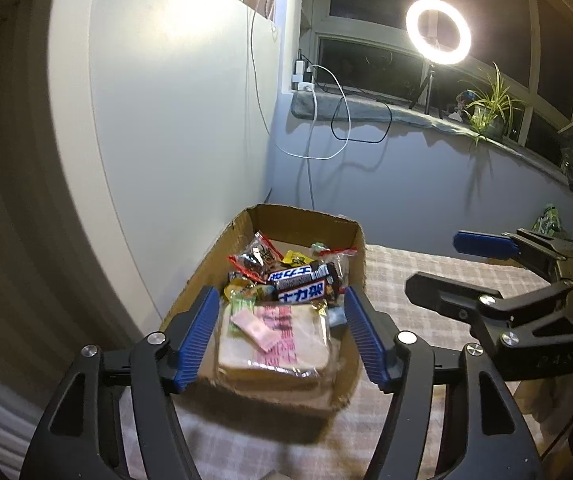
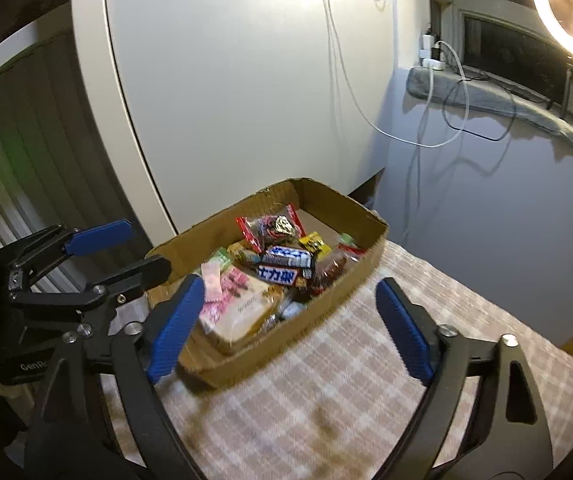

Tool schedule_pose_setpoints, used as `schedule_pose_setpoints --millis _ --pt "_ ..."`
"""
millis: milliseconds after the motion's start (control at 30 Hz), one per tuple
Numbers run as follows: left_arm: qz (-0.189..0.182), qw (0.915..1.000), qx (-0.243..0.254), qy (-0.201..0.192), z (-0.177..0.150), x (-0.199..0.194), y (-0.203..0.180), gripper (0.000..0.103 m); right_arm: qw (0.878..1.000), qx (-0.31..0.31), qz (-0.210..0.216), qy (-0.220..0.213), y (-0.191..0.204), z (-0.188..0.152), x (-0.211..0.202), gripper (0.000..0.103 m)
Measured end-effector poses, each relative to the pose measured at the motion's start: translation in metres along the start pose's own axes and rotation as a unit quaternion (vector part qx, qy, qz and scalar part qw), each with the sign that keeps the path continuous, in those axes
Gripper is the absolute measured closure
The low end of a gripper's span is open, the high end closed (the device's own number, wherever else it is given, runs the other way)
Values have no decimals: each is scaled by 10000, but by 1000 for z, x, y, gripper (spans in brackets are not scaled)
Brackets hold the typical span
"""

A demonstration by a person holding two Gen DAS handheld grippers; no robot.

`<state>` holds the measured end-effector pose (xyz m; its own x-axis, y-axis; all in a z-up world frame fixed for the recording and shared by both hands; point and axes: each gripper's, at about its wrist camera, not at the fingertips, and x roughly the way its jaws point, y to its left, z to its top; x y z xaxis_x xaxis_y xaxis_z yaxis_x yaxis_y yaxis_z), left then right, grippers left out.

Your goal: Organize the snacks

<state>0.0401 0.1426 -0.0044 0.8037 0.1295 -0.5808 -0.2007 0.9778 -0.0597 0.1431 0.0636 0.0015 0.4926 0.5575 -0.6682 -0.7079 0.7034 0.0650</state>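
cardboard box (image 2: 360,278) crammed with snacks (image 2: 282,266), checked cloth (image 2: 386,380) rightward bare

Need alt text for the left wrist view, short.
An open left tool hovers over a cardboard box of wrapped snacks, its blue fingers flanking a bagged bread slice at the near end. The box sits on a checked cloth; the right tool, also open, enters from the right.

bread pack (image 1: 274,344): motion-blurred, pink print unreadable
cardboard box (image 2: 222,368): near wall smeared; near-left corner hidden behind blue pad
small green packet (image 1: 546,220): too small to identify
ring light (image 2: 570,16): right side cut by frame edge
window sill plant (image 1: 490,104): pot indistinct
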Motion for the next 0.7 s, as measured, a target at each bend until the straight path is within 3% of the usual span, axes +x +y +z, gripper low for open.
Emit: schedule_pose_setpoints --millis 233,700 --pt "151 9999 15 -6 -10 -15 -8 32 9993 -65 -367 -38 3 -22 -24 11" --pt "217 9998 -1 -6 -16 -26 -15 32 9988 -9 -473 -92 2 -37 -44 11"
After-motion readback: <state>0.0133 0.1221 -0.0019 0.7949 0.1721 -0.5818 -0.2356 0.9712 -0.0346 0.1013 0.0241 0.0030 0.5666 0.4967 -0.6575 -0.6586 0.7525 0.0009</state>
